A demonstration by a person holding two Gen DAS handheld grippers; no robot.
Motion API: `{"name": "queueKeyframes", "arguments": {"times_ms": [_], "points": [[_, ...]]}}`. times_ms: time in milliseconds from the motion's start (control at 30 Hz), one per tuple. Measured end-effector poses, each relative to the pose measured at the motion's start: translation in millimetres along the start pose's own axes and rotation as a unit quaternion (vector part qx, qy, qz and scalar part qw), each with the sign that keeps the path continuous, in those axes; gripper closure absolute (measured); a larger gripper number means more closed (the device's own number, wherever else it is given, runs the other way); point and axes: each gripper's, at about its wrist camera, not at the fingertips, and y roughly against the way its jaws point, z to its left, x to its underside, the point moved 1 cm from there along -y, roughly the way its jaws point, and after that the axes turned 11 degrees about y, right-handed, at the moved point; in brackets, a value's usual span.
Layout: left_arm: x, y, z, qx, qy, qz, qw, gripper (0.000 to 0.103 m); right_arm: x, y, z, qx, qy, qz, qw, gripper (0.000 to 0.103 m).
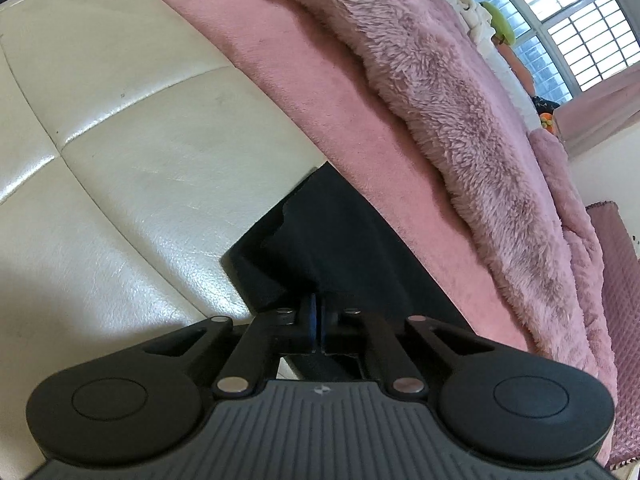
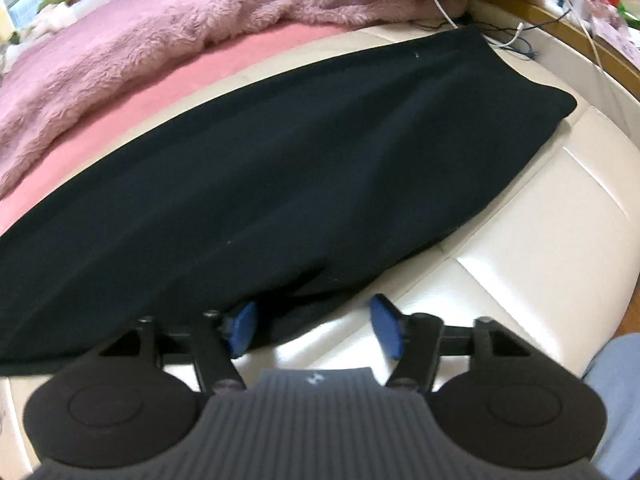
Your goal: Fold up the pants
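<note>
Left claw (image 1: 316, 314) clamped together on black pants (image 1: 320, 236) just ahead; right claw (image 2: 316, 330) spread apart, pants edge between its pads, ungripped.

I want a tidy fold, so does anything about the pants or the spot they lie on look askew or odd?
The black pants lie fairly flat on the cream cushion, but their near edge is rucked up beside the open right claw. White cables trail close to the far end. Nothing looks damaged or spilled.
</note>
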Motion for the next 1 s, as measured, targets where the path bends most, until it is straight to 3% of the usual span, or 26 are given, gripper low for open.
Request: {"name": "queueKeyframes", "arguments": {"times_ms": [100, 133, 167, 200, 233, 267, 367, 667, 933, 1000], "points": [[-0.1, -1.0, 1.2, -0.007, -0.003, 0.001, 1.0000, 0.102, 2.2, -3.2, 7.3, 0.068, 0.015, -0.016, 0.997, 0.040], [-0.1, -1.8, 0.8, -0.010, -0.006, 0.001, 0.9999, 0.102, 4.1, -2.0, 4.5, 0.089, 0.009, -0.026, 0.996, 0.045], [-0.3, -2.4, 0.8, -0.012, -0.009, 0.001, 0.9999, 0.102, 6.6, 1.2, 0.8, 0.103, 0.003, -0.038, 0.994, 0.057], [-0.6, -2.8, 1.1, -0.013, -0.009, 0.001, 0.9999, 0.102, 8.4, 4.0, -1.1, 0.110, 0.005, -0.043, 0.993, 0.060], [-1.1, -3.1, 1.5, -0.014, -0.008, 0.001, 0.9999, 0.102, 10.7, 7.5, -4.8, 0.105, 0.008, -0.048, 0.993, 0.066], [-1.7, -3.4, 2.1, -0.014, -0.005, 0.002, 0.9999, 0.102, 13.0, 11.3, -9.3, 0.092, 0.009, -0.055, 0.994, 0.080], [-2.7, -3.6, 1.0, -0.017, -0.002, 0.001, 0.9999, 0.102, 21.7, 22.5, -15.3, 0.056, 0.032, -0.057, 0.996, 0.103], [-1.4, 12.7, -5.2, -0.027, -0.026, -0.018, 0.9991, 0.103, 37.4, 33.8, -14.3, 0.031, 0.157, -0.063, 0.985, 0.103], [3.1, 37.7, 14.1, -0.020, -0.016, -0.003, 0.9997, 0.103, 32.6, 26.4, -45.7, -0.001, 0.095, -0.019, 0.995, 0.102], [3.1, 33.8, 15.7, -0.026, -0.021, 0.004, 0.9994, 0.103, 27.6, 27.9, -43.6, 0.010, 0.119, -0.027, 0.992, 0.088]]}}
